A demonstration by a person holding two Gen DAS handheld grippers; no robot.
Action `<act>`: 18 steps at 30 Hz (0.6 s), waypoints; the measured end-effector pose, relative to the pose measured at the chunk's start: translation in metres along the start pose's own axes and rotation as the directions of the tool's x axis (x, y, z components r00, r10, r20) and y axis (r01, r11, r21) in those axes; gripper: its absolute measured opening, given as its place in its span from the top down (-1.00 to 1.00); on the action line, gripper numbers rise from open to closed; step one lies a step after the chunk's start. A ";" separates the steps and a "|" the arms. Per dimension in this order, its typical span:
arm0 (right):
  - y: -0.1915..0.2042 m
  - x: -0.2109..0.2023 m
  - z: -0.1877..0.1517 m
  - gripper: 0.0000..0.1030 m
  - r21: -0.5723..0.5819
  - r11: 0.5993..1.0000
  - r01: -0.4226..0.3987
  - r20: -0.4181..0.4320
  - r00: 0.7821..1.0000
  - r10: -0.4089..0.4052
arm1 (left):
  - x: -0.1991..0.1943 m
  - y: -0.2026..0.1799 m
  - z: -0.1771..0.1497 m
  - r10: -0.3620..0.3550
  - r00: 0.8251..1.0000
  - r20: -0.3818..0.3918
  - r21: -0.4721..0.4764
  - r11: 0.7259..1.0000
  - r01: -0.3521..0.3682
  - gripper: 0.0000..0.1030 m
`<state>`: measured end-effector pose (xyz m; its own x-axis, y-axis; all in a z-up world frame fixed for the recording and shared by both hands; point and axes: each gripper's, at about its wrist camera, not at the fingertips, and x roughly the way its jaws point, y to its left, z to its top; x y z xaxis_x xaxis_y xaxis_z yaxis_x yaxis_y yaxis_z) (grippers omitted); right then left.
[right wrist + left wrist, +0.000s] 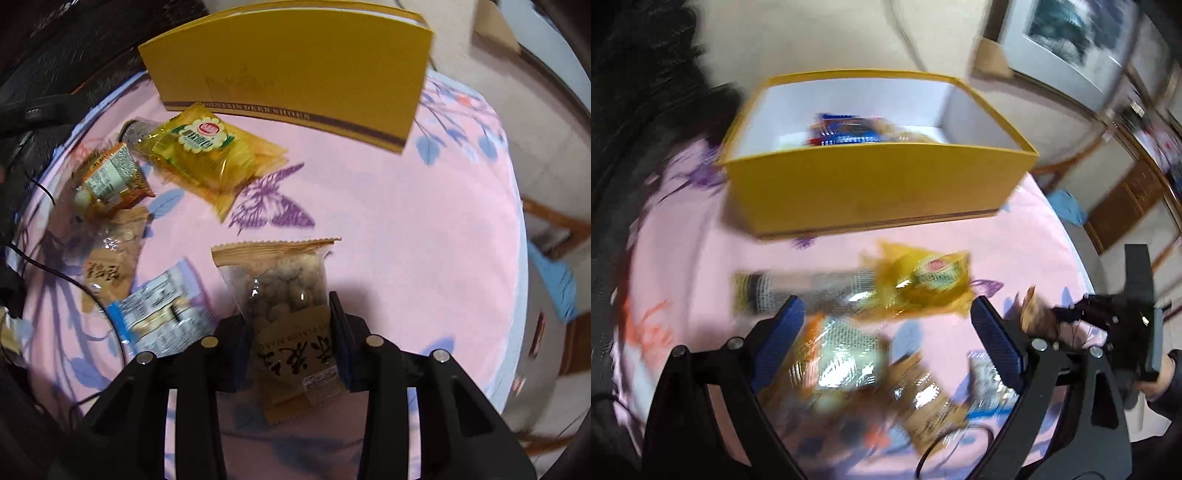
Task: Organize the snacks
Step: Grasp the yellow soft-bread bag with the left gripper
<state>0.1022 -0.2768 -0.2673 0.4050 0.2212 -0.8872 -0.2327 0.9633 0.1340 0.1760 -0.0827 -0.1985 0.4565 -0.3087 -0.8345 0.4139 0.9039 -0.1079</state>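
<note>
From your left wrist camera, blurred, your left gripper [886, 325] is spread wide and empty above a loose pile of snack packets low in the frame, the yellow packet [923, 284] nearest. The yellow box [871, 184] sits upper centre on the pink cloth [683, 258]; only this view shows its white interior with packets [846, 129] inside.

From your right wrist camera, your right gripper [290, 328] pinches a peanut packet [288, 295] at bottom centre. The box [288, 62] shows only its outer wall at top.
</note>
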 end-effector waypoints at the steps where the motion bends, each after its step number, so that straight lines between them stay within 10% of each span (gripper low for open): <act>1: -0.001 -0.002 -0.003 0.24 0.024 1.000 -0.013 0.002 1.000 0.013 | 0.013 -0.009 0.006 -0.026 1.000 -0.015 0.036 0.999 0.027 -0.81; 18: -0.013 -0.003 -0.014 0.18 0.143 0.987 -0.069 0.036 0.997 0.065 | 0.130 -0.040 0.021 -0.053 0.971 -0.234 0.101 0.992 0.078 -0.96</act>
<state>0.0922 -0.2923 -0.2725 0.4209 0.2886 -0.8600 -0.1313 0.9574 0.2570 0.2352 -0.1656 -0.2909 0.2367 -0.2778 -0.9310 0.5257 0.8425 -0.1177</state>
